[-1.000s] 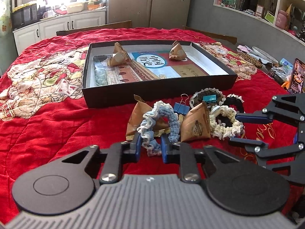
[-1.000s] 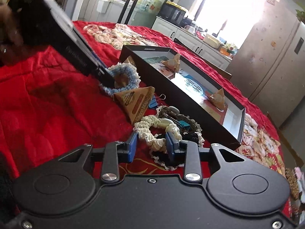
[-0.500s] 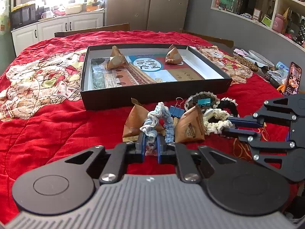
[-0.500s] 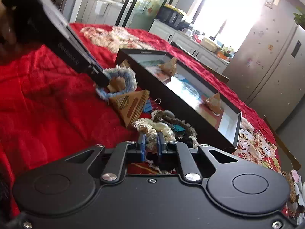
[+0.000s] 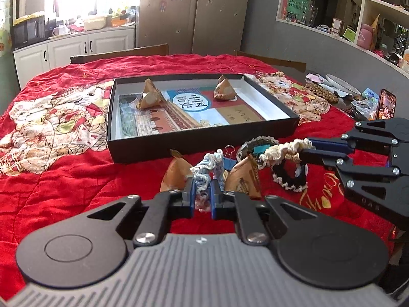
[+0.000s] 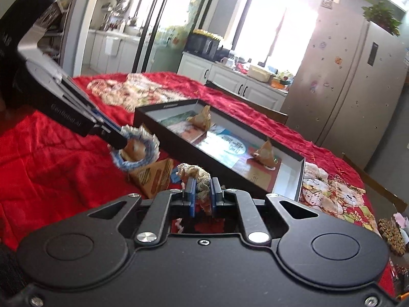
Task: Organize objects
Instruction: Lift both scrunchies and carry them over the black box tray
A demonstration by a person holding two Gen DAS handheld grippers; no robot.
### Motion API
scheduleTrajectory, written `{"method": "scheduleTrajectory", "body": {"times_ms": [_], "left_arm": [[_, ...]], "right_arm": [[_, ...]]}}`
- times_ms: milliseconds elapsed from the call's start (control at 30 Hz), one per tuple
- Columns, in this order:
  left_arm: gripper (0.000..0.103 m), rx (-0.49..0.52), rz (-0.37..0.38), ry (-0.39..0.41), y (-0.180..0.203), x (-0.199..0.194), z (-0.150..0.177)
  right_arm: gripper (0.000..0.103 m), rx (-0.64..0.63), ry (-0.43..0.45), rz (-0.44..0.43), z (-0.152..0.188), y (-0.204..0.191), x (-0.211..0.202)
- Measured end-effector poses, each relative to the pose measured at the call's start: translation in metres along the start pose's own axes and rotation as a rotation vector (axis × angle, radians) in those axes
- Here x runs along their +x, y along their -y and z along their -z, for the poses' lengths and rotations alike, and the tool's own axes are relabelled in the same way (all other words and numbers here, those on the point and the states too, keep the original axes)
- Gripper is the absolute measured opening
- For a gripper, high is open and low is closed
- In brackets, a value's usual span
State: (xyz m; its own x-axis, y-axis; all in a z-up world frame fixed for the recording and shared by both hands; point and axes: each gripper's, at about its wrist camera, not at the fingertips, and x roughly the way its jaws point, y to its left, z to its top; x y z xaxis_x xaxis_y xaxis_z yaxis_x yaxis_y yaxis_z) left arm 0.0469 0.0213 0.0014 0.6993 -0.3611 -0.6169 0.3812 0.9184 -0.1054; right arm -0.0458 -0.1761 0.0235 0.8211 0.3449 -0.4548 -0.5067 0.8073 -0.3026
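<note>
My left gripper is shut on a blue and white crocheted scrunchie and holds it above the red cloth; it also shows in the right wrist view. My right gripper is shut on a cream crocheted scrunchie, lifted off the cloth; in the left wrist view this scrunchie hangs from the right gripper. A black box with two brown pyramid packets inside lies beyond. Two more brown packets, a blue binder clip and a black scrunchie lie before the box.
A red patterned cloth covers the table. A phone, a plate and small clutter sit at the far right edge. Chairs stand behind the table. Cabinets and a fridge lie beyond.
Both grippers have closed on their scrunchies and lifted them up off the cloth. The cream scrunchie has come away from the black one.
</note>
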Motion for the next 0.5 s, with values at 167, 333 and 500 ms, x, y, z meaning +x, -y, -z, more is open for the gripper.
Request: {"method": "scheduleTrajectory", "body": {"times_ms": [167, 333, 500], "left_arm": [[0.014, 0.006, 0.003, 0.020, 0.002, -0.005, -0.004], [0.014, 0.014, 0.005, 0.032, 0.005, -0.009, -0.007], [0.013, 0.022, 0.010, 0.052, 0.008, -0.014, -0.011]], "right_arm": [[0.011, 0.056, 0.030, -0.002, -0.004, 0.011, -0.007], [0.011, 0.087, 0.046, 0.007, -0.005, 0.017, -0.011], [0.011, 0.106, 0.065, 0.008, -0.008, 0.020, -0.016]]}}
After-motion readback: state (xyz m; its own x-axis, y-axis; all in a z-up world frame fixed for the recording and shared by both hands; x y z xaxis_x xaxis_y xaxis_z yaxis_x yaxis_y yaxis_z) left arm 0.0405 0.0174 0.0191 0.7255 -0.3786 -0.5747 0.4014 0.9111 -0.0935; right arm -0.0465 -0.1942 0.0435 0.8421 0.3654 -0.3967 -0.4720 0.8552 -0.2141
